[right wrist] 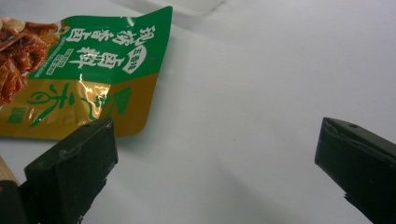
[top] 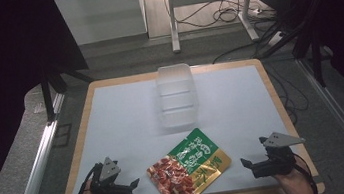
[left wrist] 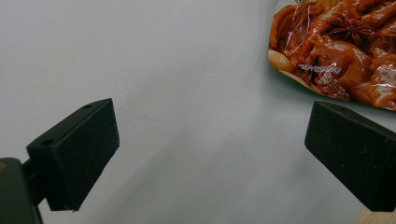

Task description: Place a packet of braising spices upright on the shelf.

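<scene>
A flat food pouch [top: 188, 168], printed green, gold and red, lies near the table's front edge, between my two grippers. A clear plastic container [top: 176, 95] stands empty beyond it at the middle of the white mat. My left gripper [top: 134, 186] rests at the front left, open, its jaws wide apart over bare mat, and the pouch's red end [left wrist: 336, 51] lies just past its right jaw. My right gripper [top: 246, 164] sits at the front right, open as well, and the pouch's green and gold end [right wrist: 88, 70] lies beyond its left jaw.
The white mat [top: 113, 125] covers a wooden table [top: 274, 93]. Metal rails [top: 35, 165] run along both sides of the table. A white desk frame [top: 208, 1] and cables [top: 230, 16] stand on the floor behind. Dark curtains flank the scene.
</scene>
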A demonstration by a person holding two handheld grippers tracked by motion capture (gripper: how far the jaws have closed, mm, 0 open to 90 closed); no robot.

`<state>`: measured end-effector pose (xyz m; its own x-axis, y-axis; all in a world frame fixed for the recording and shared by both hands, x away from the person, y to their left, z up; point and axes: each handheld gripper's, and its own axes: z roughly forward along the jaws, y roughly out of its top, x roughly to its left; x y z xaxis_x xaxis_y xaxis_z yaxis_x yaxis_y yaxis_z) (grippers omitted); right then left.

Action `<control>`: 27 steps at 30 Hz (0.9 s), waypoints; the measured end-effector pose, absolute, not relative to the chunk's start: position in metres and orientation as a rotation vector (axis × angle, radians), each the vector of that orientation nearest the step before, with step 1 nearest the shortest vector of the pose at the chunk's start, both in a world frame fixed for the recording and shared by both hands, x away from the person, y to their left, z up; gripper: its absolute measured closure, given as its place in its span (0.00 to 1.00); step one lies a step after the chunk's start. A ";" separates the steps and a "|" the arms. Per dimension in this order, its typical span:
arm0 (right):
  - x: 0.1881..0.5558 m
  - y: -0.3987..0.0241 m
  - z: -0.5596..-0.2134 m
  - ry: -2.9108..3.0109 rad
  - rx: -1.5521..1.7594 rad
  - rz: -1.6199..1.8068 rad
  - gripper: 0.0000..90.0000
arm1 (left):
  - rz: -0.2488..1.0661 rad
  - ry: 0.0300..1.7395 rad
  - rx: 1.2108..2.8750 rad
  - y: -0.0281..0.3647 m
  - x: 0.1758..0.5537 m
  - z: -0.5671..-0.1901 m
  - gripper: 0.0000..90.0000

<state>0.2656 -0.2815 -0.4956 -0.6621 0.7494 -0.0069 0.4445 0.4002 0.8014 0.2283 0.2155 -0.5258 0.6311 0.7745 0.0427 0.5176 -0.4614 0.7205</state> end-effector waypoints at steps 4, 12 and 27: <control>0.268 -0.276 -0.496 2.305 1.014 1.159 0.00 | 0.480 1.006 2.163 0.216 0.228 -0.526 0.04; 0.273 -0.269 -0.495 2.322 1.000 1.200 0.00 | 0.479 1.006 2.163 0.216 0.228 -0.526 0.04; 0.288 -0.243 -0.499 2.367 0.914 1.243 0.00 | 0.480 1.006 2.167 0.215 0.229 -0.526 0.04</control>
